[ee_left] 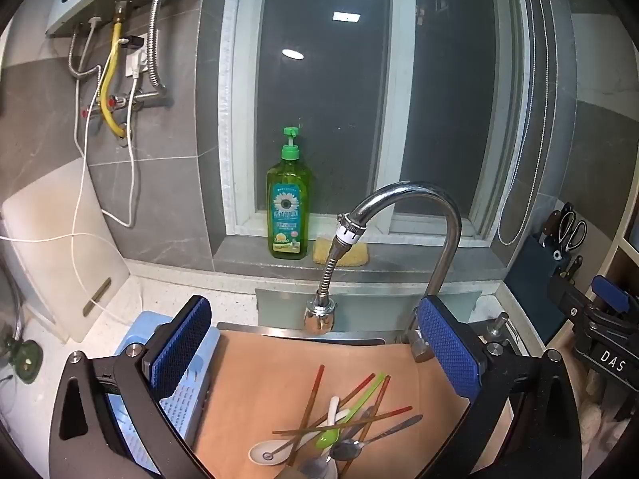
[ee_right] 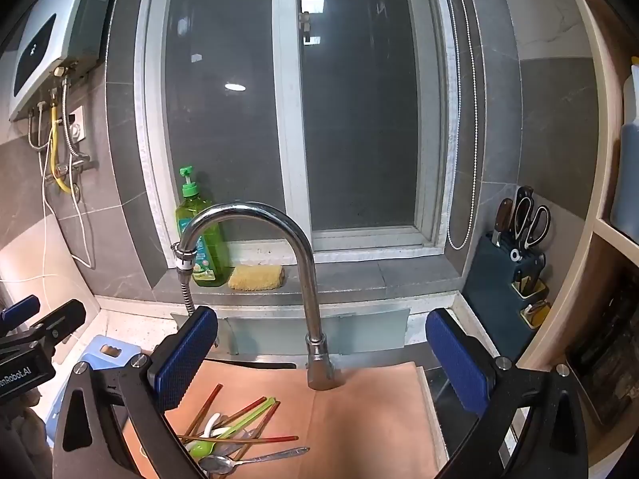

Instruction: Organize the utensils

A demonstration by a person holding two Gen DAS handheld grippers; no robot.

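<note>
A loose heap of utensils lies on a tan board over the sink: red-tipped chopsticks, a green spoon, a white spoon and metal spoons. My left gripper hangs above the heap, open, with nothing between its blue pads. In the right wrist view the same heap lies low and left of centre. There my right gripper is open too, empty, and the tap's base stands between its fingers, farther off.
A chrome tap with a flexible spout arches over the board. A blue perforated tray lies left of the board. On the sill stand a green soap bottle and a yellow sponge. A knife block with scissors sits at the right.
</note>
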